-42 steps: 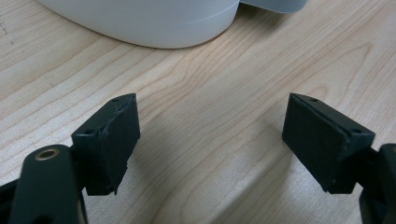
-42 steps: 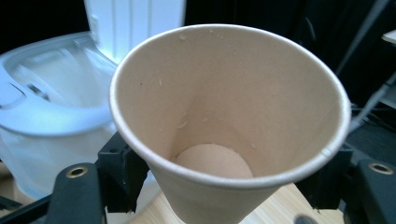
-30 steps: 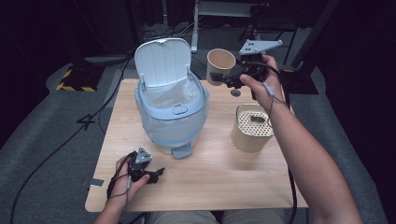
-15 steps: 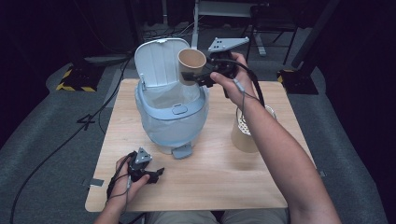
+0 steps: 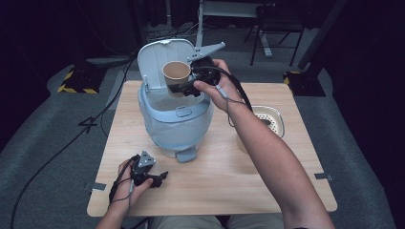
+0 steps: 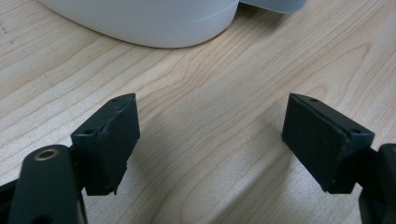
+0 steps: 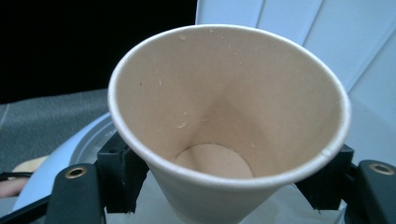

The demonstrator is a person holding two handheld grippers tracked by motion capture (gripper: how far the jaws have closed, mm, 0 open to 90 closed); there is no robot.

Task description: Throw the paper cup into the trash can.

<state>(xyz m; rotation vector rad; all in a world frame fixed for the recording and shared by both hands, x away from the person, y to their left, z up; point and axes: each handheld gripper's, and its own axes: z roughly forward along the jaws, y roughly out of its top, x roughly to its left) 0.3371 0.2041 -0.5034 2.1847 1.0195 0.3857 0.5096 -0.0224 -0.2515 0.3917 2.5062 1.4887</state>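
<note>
Now right hand-held gripper [image 5: 184, 86] clamped on paper cup [image 5: 176, 73], above open bin [image 5: 174, 121]

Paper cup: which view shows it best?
The right gripper view: the paper cup looms close between the right gripper's jaws, its empty inside, bottom and droplets plain. The high view shows it small above the open bin. The left gripper view gives tabletop and the bin's base.

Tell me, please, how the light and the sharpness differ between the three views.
High view: the table is lit evenly, the room around it is almost black, and the picture is slightly soft. Left gripper view: the wood grain is sharp, with soft shadows under the black jaws. Right gripper view: the paper cup is bright and fairly sharp, the white lid behind it blurred, the left background dark.
</note>
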